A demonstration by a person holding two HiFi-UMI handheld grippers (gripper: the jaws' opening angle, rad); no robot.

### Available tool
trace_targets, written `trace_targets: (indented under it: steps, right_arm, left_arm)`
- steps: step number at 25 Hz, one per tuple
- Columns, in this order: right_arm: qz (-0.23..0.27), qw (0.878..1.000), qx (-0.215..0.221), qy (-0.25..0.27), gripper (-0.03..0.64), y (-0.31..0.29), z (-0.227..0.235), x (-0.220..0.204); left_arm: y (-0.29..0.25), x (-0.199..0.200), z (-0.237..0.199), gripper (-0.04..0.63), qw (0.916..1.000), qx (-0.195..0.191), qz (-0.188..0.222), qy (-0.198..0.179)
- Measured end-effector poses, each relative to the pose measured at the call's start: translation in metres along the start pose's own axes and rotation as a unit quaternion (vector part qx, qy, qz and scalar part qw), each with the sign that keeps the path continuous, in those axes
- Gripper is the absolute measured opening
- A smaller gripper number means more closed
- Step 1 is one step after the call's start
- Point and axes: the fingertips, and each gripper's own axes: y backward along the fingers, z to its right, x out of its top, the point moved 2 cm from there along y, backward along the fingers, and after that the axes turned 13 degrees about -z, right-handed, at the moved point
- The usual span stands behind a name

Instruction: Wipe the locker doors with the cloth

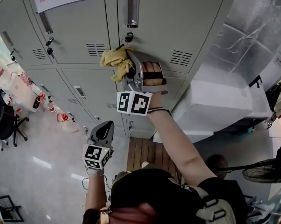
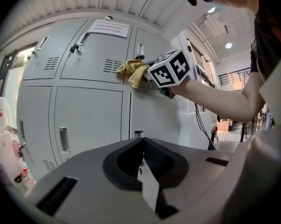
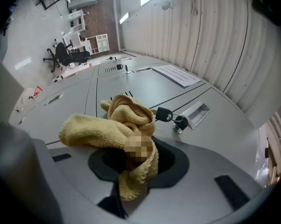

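The right arm is stretched out nearly straight toward the upper row of lockers, the hand wrapped round the grip of the right tool (image 1: 131, 65). Its jaws are clamped on a bunched yellow cloth (image 1: 116, 59), which spills out to either side of them. The cloth lies against the grey locker door (image 1: 177, 17), at the door's left edge and just below the keyed lock (image 1: 128, 36), with the recessed handle (image 1: 130, 9) above that. To the right of the cloth the door face is bare as far as the vent slots (image 1: 181, 57). The left forearm is raised but held lower and well clear of the lockers. The left tool (image 1: 103, 130) points toward the lower doors with its jaws closed together and nothing between them.
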Motion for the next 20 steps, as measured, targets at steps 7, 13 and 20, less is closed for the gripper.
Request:
trace_targets:
  steps: [7,13,20]
  right_arm:
    - [0.0,1.0,0.007,0.014,0.121,0.003,-0.009,-0.011]
    - [-0.006,1.0,0.006,0.015,0.121,0.007,-0.007,-0.025]
    - [-0.02,1.0,0.001,0.01,0.121,0.015,0.004,-0.051]
  left_arm:
    - [-0.009,-0.001,0.008,0.009,0.9999,-0.012,-0.004,-0.001]
    - [-0.018,0.001,0.016,0.009,0.9997,-0.025,-0.004,-0.003]
    - [-0.032,0.001,0.029,0.009,0.9989,-0.046,-0.007,-0.006]
